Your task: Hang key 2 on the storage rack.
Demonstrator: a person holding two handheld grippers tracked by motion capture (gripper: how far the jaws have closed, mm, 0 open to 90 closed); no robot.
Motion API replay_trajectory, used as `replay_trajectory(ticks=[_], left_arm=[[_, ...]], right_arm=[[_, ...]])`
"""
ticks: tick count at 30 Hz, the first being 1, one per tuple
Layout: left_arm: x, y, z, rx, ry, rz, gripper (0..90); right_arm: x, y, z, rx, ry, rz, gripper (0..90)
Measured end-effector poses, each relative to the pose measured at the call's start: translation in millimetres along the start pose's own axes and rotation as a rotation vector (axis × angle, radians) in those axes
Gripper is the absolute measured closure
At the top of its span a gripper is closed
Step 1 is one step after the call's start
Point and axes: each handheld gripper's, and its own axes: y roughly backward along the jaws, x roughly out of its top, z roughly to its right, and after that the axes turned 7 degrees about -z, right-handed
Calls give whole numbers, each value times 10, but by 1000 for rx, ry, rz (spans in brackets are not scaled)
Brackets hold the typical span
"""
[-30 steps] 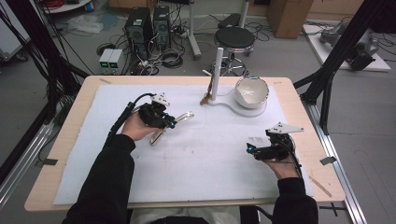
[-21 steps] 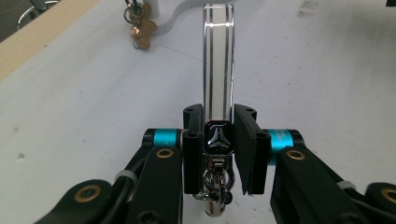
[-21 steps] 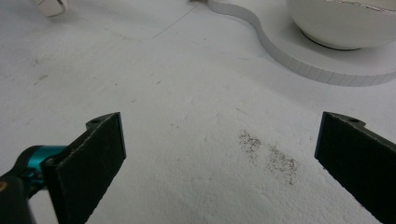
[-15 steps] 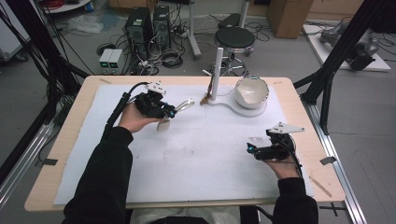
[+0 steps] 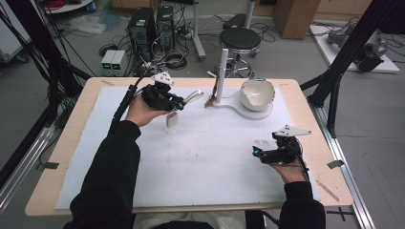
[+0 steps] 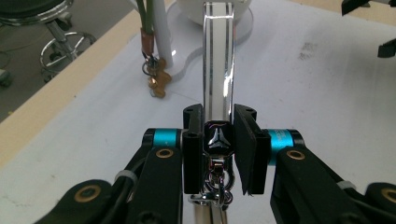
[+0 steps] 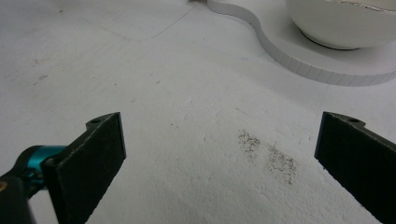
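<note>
The white mat (image 5: pixel 200 157) lies bare across the middle of the surface (image 5: pixel 67 143), with open room between the two hands, and only the white stand (image 5: pixel 220 76) and bowl (image 5: pixel 257 93) crowd the 12 to 1 o'clock edge. The left gripper (image 5: pixel 177 101) is held above the mat at about 11 o'clock, forearm reaching in from 7 o'clock, jaws clamped on a chrome key fob (image 6: pixel 218 60) whose long axis points toward the stand. The right gripper (image 5: pixel 256 152) sits low at 4 o'clock, jaws wide apart, gripping nothing
</note>
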Motion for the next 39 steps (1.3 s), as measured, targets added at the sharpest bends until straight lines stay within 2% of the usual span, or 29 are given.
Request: replay_trajectory(ticks=[14,23,33,39], left_arm=[[385,-42,33,33,-24,68,739],[588,-47,15,60,-14,119,739],[777,-69,35,86,-22,146,739],[920,-139,76,102,-34,168,739]], right_arm=[[-2,1,4,1,-1,1,10],[-2,1,4,2,-3,-2,9],[-4,-2,5,-1,-2,-3,10],[-3,-4,7,-2,0,-3,9]])
